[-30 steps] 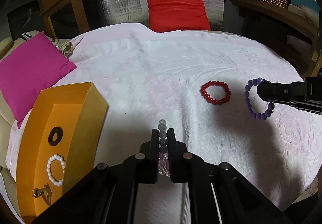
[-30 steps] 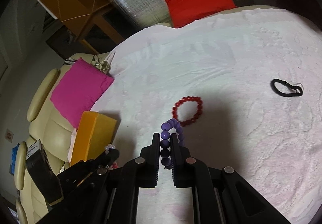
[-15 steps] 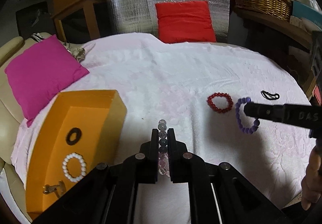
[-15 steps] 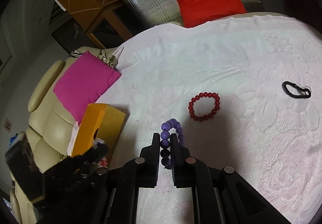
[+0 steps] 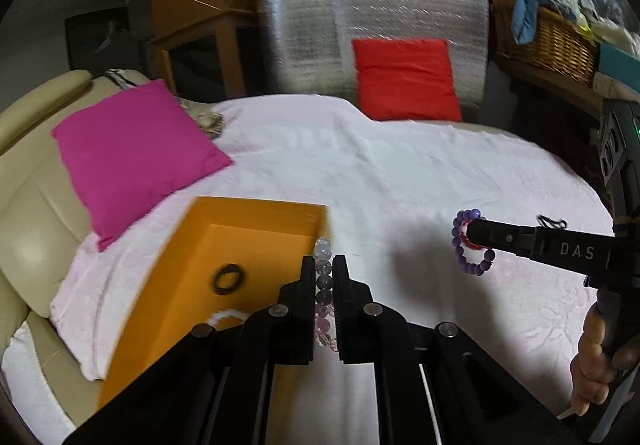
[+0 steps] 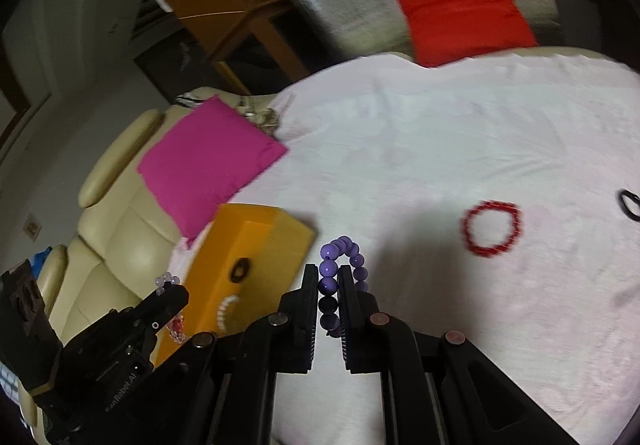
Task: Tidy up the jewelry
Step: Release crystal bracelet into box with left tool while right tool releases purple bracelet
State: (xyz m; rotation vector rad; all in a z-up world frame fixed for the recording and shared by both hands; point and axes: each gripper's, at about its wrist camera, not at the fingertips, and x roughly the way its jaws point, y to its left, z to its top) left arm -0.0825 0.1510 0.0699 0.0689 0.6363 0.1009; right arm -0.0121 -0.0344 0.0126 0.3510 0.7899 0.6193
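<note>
My left gripper (image 5: 323,265) is shut on a clear and pink bead bracelet (image 5: 323,285), held above the right edge of an open orange box (image 5: 192,277). The box holds a black ring (image 5: 227,279) and a white bead bracelet (image 5: 224,315). My right gripper (image 6: 329,277) is shut on a purple bead bracelet (image 6: 344,249), lifted above the white cloth (image 6: 440,149) just right of the box (image 6: 248,245). A red bead bracelet (image 6: 492,229) lies flat on the cloth. A black loop (image 6: 630,205) lies farther right.
A magenta cushion (image 5: 132,149) lies left of the box on a cream sofa (image 5: 24,205). A red cushion (image 5: 404,81) leans on a silver panel at the back. A wicker basket (image 5: 548,33) stands at the back right.
Both grippers have moved left toward the orange box with their bracelets. The red bracelet has stayed on the cloth.
</note>
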